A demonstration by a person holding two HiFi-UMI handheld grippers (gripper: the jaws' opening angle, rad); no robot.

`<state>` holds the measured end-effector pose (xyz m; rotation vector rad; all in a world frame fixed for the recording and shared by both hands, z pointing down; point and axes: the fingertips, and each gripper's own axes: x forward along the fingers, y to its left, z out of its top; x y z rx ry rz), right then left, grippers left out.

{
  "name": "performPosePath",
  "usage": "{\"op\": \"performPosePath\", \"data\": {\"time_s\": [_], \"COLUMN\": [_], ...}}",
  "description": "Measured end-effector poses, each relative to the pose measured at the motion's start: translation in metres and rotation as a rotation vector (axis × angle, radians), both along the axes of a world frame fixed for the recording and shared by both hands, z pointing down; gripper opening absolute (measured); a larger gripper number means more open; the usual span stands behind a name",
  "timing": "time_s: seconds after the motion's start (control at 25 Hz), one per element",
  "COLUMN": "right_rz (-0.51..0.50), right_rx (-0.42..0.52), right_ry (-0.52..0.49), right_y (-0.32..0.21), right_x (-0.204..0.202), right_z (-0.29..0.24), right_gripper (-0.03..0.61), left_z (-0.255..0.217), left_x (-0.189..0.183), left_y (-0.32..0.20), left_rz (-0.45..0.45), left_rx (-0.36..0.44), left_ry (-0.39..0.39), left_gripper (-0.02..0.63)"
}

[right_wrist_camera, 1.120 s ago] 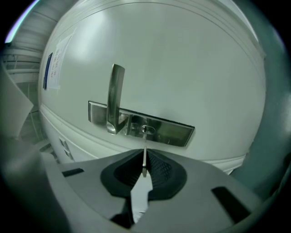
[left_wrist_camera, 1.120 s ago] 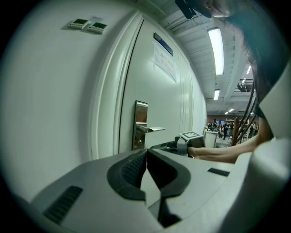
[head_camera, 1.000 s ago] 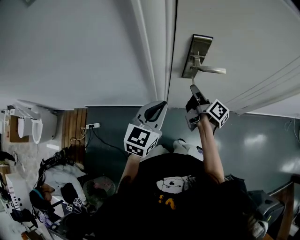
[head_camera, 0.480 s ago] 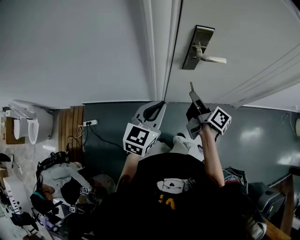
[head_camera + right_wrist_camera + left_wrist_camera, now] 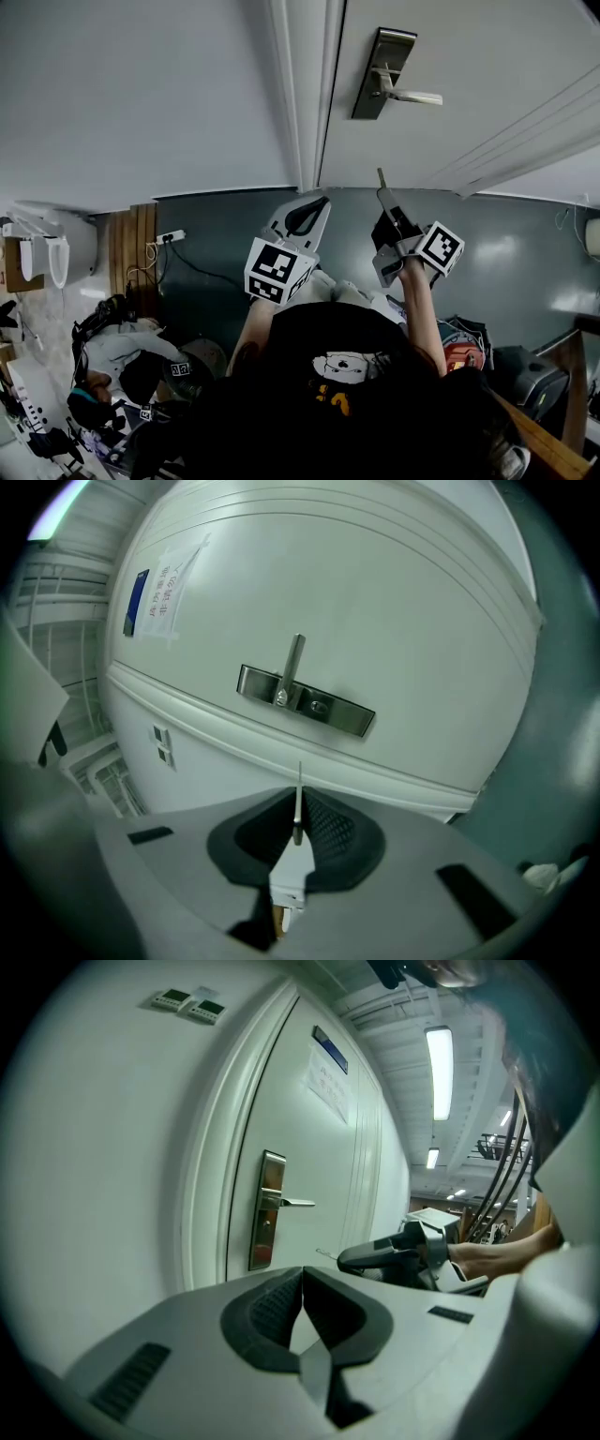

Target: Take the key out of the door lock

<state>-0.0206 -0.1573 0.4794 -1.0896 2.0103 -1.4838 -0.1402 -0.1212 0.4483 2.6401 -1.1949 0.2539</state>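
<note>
Right gripper (image 5: pixel 298 829): jaws clenched on the key (image 5: pixel 298 802). The thin metal blade stands up between the dark pads and sticks out past their tips toward the door (image 5: pixel 487 56).

Key position, head view: in the middle of the frame, just above the right gripper's tips and well apart from the lock plate (image 5: pixel 373 80) near the top centre. Bare door panel and a strip of dark floor (image 5: pixel 525 272) lie between the two. The key touches neither door nor plate.

Lock, right gripper view: the plate runs across the middle of the frame, handle (image 5: pixel 292 667) pointing upward in the picture. A small round keyhole (image 5: pixel 320 706) shows on the plate with nothing in it.

Left gripper (image 5: pixel 302 1283): jaws closed together, nothing between them. It sits left of centre in the head view, pointed toward the door frame and clear of the lock. It seems to have no part in this step.

Progress, as a judgement: the extraction itself looks done, since the key is free of the lock and held firmly. What remains, if anything, is carrying it away or setting it down; no place for that shows in these views.
</note>
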Motion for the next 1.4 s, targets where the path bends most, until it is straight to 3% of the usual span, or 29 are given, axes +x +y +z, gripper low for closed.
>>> {"op": "performPosePath", "data": {"time_s": [0.36,0.76,1.16,1.4], "right_rz": [0.013,-0.015,-0.097,-0.131], "right_rx": [0.011,0.058,0.119,0.143], "right_ry": [0.040,0.090,0.136,0.153], "right_y": [0.017,0.100,0.185,0.220], "right_x": [0.016,0.073,0.093,0.092], "right_z": [-0.002,-0.016,-0.025,-0.028], "right_gripper": [0.020,0.020,0.021,0.020], "left_z": [0.006,-0.003,-0.011,-0.014], "left_x": [0.017,0.076,0.116,0.121], "left_y": [0.002,0.085,0.162,0.194], "left_rz": [0.037,0.044,0.031,0.025], "left_rx": [-0.024,-0.023,0.023,0.035], "left_ry": [-0.019,-0.043,-0.046,-0.062], "left_gripper": [0.008,0.008,0.009,0.008]}}
